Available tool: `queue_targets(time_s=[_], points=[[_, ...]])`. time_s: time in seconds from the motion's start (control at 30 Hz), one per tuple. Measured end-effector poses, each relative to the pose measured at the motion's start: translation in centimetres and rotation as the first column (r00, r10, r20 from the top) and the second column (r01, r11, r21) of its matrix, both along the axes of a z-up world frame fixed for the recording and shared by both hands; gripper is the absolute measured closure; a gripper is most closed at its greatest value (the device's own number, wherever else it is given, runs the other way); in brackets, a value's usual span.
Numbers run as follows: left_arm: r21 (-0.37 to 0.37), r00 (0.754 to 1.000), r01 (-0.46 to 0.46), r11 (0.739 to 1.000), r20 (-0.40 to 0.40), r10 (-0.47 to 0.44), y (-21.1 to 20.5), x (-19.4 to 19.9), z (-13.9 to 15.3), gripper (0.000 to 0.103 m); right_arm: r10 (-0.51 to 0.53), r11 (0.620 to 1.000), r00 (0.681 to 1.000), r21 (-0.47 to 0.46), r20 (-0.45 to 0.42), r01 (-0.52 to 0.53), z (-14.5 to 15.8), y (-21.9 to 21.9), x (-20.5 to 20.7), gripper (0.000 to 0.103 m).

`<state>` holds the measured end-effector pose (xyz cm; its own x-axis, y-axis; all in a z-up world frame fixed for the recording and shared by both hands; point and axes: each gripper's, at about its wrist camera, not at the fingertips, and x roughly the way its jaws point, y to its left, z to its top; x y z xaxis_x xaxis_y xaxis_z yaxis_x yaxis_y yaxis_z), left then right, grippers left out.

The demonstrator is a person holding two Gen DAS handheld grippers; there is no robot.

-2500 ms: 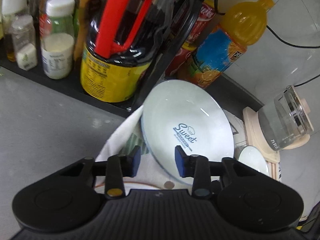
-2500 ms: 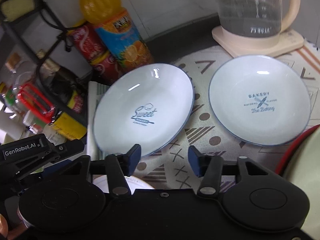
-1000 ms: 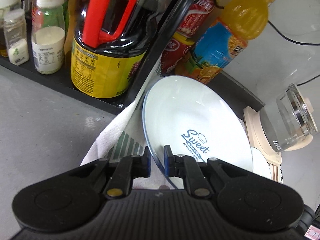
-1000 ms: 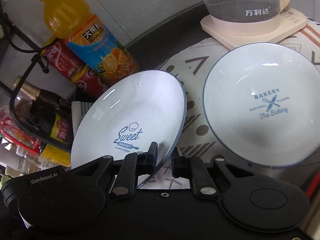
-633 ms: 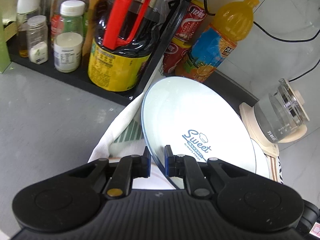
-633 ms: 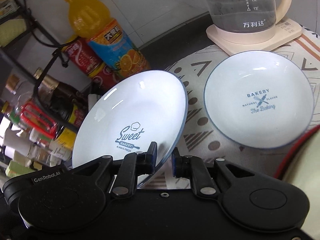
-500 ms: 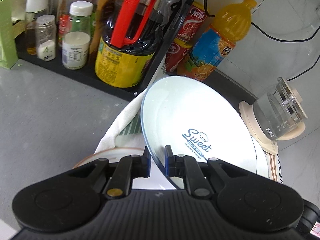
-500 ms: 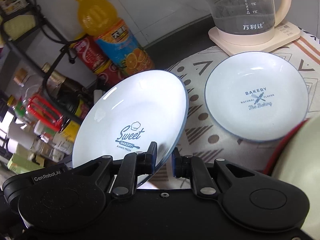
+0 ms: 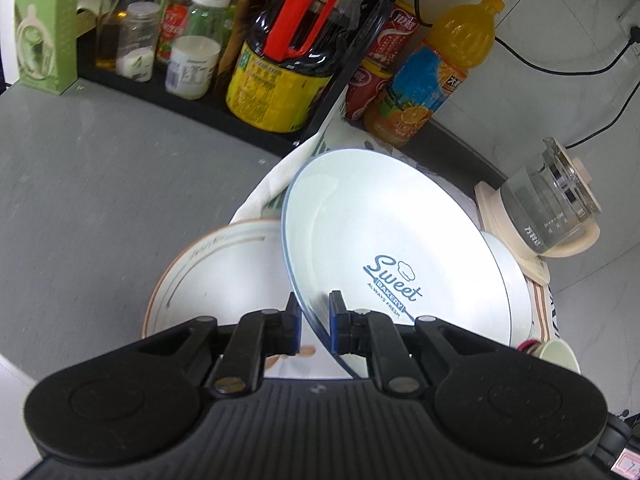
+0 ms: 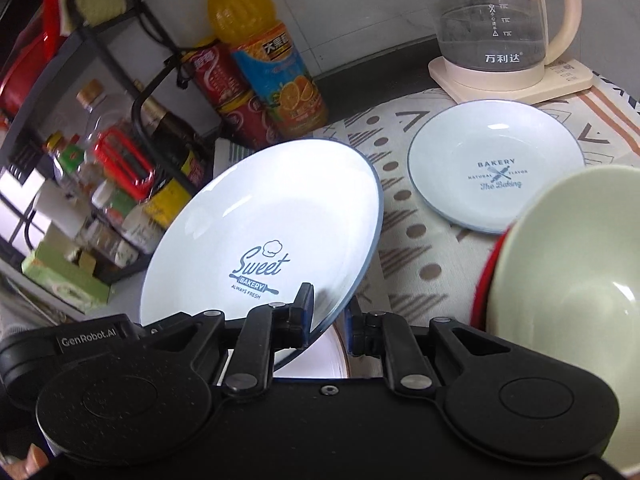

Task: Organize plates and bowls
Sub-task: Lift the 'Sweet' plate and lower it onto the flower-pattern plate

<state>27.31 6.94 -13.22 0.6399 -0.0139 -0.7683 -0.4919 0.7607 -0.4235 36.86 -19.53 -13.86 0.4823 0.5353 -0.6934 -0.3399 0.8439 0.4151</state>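
Two grippers grip one plate between them: the left gripper [image 9: 314,322] has its blue pads closed onto the near rim of the "Sweet Bakery" plate [image 9: 396,248], and the right gripper [image 10: 327,314] pinches the same plate [image 10: 264,232] at its lower edge, one finger over the face and one beneath; the plate is lifted off the surface and tilted, its printed face turned up toward both cameras; under it, in the left wrist view, lies a larger white plate with a brown rim [image 9: 216,268], resting on a pale cloth at the edge of the grey countertop [image 9: 100,184]; a second blue-rimmed plate marked "Bakery" [image 10: 496,172] sits flat on the patterned mat [image 10: 416,240], well apart from the held plate and just in front of the glass kettle [image 10: 496,24] on its cream base; a pale green bowl [image 10: 568,300] with a red rim fills the right side of the right wrist view, close to the camera; behind the plates stand an orange juice bottle [image 10: 264,52], red cans [image 10: 228,96] and a black rack of sauce bottles [image 9: 288,56].
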Motion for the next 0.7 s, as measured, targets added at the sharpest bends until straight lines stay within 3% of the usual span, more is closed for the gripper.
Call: queue_targets(time_s=[0.7], points=[[-0.034,0.998,0.0,0.999,-0.058,-0.002,-0.7,-5.0,-1.6,0.089,0.046,0.995,0.998,-0.093,0.038,-0.042,-0.8,-0.8,-4.6,0.088]])
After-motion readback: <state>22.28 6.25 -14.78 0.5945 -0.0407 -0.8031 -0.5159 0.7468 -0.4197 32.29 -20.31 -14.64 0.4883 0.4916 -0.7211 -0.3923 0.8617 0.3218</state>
